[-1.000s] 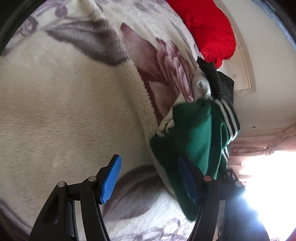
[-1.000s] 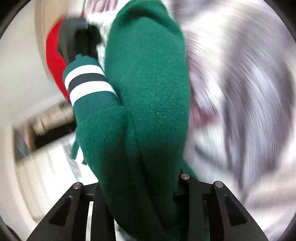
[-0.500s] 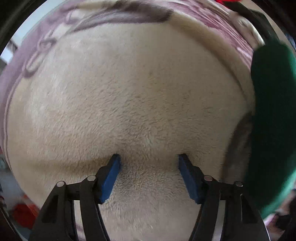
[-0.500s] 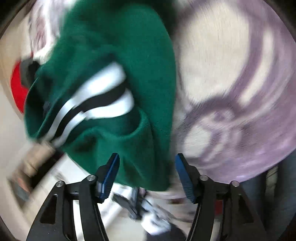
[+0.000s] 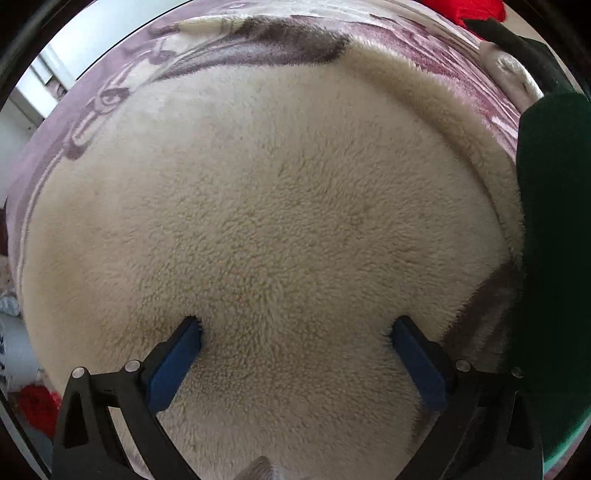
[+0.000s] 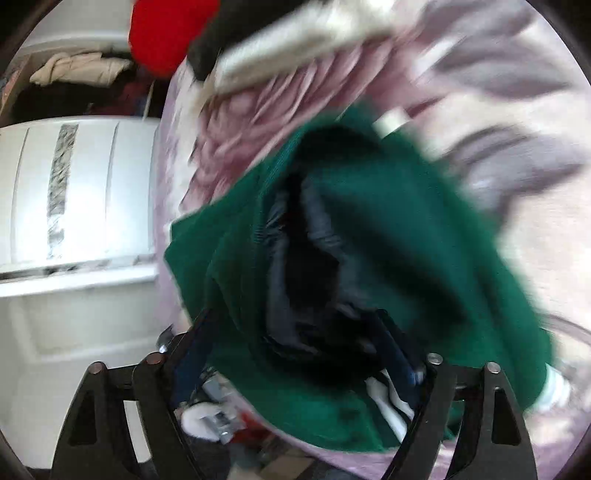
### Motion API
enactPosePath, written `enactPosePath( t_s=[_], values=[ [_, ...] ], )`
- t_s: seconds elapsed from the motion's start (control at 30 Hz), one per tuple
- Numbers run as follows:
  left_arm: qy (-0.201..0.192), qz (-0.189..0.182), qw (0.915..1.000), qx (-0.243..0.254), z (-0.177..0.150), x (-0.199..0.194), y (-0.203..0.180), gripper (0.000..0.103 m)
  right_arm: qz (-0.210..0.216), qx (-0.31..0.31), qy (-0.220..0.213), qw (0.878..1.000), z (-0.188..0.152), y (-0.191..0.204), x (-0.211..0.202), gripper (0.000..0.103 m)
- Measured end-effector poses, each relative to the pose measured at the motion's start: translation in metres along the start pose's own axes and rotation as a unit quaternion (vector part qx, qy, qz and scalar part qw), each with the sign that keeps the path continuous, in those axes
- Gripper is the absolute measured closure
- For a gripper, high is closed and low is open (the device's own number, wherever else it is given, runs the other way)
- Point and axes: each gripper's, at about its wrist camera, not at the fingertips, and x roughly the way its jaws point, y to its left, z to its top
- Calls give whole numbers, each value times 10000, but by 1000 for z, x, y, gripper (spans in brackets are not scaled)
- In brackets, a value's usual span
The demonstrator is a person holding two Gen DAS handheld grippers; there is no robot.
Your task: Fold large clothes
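Left tool [image 5: 295, 332]: jaws spread wide and opening further, nothing between them. Both blue pads [image 5: 175, 363] press their tips into the cream pile of a fleece blanket [image 5: 277, 206]; the tool points almost straight down at it. Blanket fills nearly the whole left view, cream centre with a mauve and grey floral border curving around the far side.

Green garment [image 5: 554, 258] lies at the right of the left tool, just beside its right finger, as a dark green mass along the frame edge. Beyond it, far right and ahead, a strip of black cloth [image 5: 517, 40] and a bit of red cloth [image 5: 476, 9].

Right tool [image 6: 295, 339]: jaws closing, with the green garment [image 6: 406, 236] bunched between the fingers. View is motion-blurred; the fingers are sunk into the folds, and whether the pads already pinch the fabric I cannot tell. A dark navy lining [image 6: 314, 243] shows in the open fold straight ahead of the tool; white stripes [image 6: 388, 402] show near its right finger. The garment rests on the floral blanket, which spreads ahead and to the right.

Left of the right tool: white panelled furniture [image 6: 74, 192]. Ahead and left, a red cloth lump [image 6: 162, 33] and a pale bundle [image 6: 81, 68] on a dark shelf.

No brand, label or legible writing in either view.
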Motion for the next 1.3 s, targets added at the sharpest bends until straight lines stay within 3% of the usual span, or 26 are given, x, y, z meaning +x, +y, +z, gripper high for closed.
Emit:
enactPosePath(
  t_s=[0.03,0.07,0.2,0.23,0.3,0.33,0.4,0.43,0.47,0.53,0.57,0.63,0.77,0.83,0.87,0.97,1.17,1.23,1.3],
  values=[
    [32,69,10000,-57,0,-8,-2,0,77,10,128,9999,0,13,3,98],
    [31,124,9998,-119,0,-18,-3,0,95,12,142,9999,0,21,-1,99],
    [-465,-60,9983,-340,1,-86,-23,0,131,222,-914,9955,-6,31,-78,100],
    [-584,-175,9975,-356,1,-99,-31,0,1,289,-942,9951,0,25,-84,100],
    [-835,-391,9951,-362,1,-118,-48,0,-720,99,-935,9930,13,14,-90,99],
    [-897,-515,9942,-302,3,-122,-62,0,-974,-33,-598,9934,22,4,-75,97],
    [-891,-506,9946,-176,7,-116,-75,0,-813,221,17,9964,28,-15,-53,81],
    [-826,-462,9955,-103,8,-107,-86,0,-784,432,272,9956,30,-26,-48,58],
    [-744,-473,9961,-20,9,-97,-94,0,-776,518,302,9952,29,-32,-50,45],
    [-708,-435,9965,117,5,-84,-101,0,-548,438,27,9975,24,-40,-64,36],
    [-716,-405,9964,195,4,-80,-107,0,-473,387,-62,9981,23,-43,-69,23],
    [-718,-377,9963,292,3,-73,-115,0,-337,251,-152,9990,25,-47,-71,14],
    [-662,-418,9965,277,0,-71,-120,0,-126,-43,104,9999,42,-62,-41,14],
    [-612,-445,9969,212,0,-70,-118,0,261,84,300,9992,45,-69,-30,14],
    [-600,-448,9970,194,0,-70,-117,0,629,118,324,9974,43,-67,-29,14],
    [-566,-435,9973,179,1,-66,-116,0,825,-173,314,9959,31,-53,-34,14],
    [-550,-382,9974,272,1,-67,-116,0,1718,-318,207,9844,18,-50,-44,13],
    [-561,-343,9973,321,1,-66,-118,0,1456,-626,280,9870,14,-39,-36,13],
    [-553,-354,9974,303,1,-65,-118,0,436,-940,507,9933,15,-32,-10,13]
  ],
)
